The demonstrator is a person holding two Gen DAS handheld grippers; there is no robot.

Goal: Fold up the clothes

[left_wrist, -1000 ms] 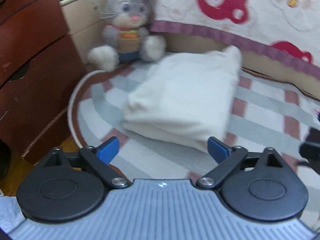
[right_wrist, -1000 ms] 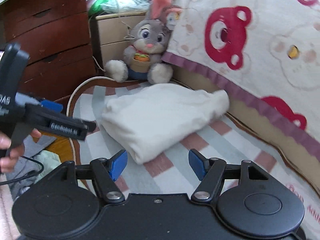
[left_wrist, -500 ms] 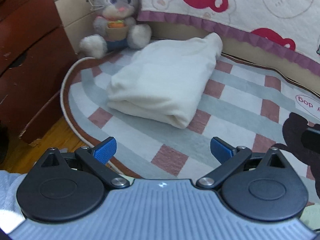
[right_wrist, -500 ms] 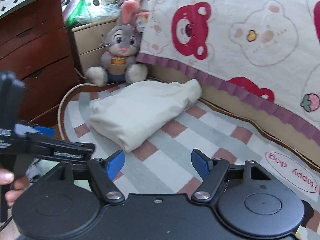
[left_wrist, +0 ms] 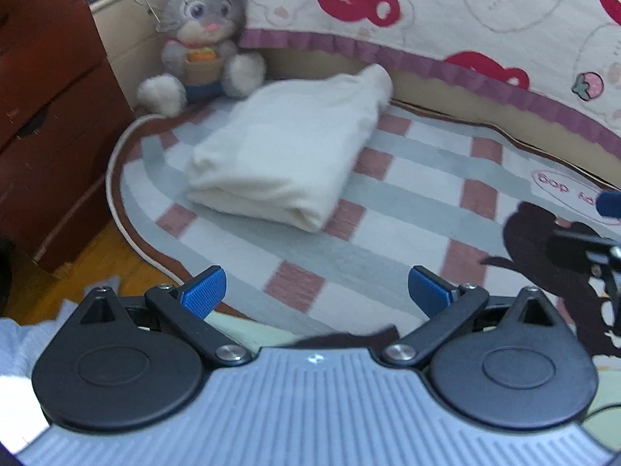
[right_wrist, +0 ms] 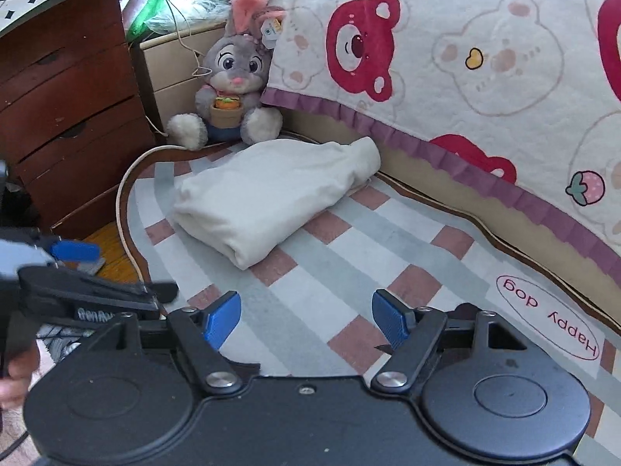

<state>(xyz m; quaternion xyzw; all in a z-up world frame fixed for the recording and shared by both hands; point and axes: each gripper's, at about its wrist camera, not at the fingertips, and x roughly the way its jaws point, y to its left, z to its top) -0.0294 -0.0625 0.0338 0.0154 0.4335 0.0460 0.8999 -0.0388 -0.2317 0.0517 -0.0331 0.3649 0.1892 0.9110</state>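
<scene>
A cream garment (left_wrist: 287, 155) lies folded into a thick rectangle on the checked rug (left_wrist: 407, 194), next to the bed. My left gripper (left_wrist: 316, 287) hovers open over the rug, well short of the garment, with nothing between its blue pads. In the right wrist view the same garment (right_wrist: 271, 198) lies ahead and to the left. My right gripper (right_wrist: 306, 310) is open wide and empty, a good way back from it. The left gripper's blue pad (right_wrist: 75, 250) shows at the left edge there. The right gripper's blue pad (left_wrist: 609, 202) shows at the right edge of the left wrist view.
A grey plush rabbit (right_wrist: 233, 89) sits behind the garment against a beige cabinet. A dark wooden dresser (right_wrist: 66, 116) stands on the left. The bear-print bedcover (right_wrist: 485, 77) hangs along the right. Loose pale cloth (left_wrist: 23, 341) lies on the wooden floor (left_wrist: 97, 264) beside the rug.
Both grippers have drawn back and up from the folded garment, which now lies farther off in both views. The right jaws stand a little wider.
</scene>
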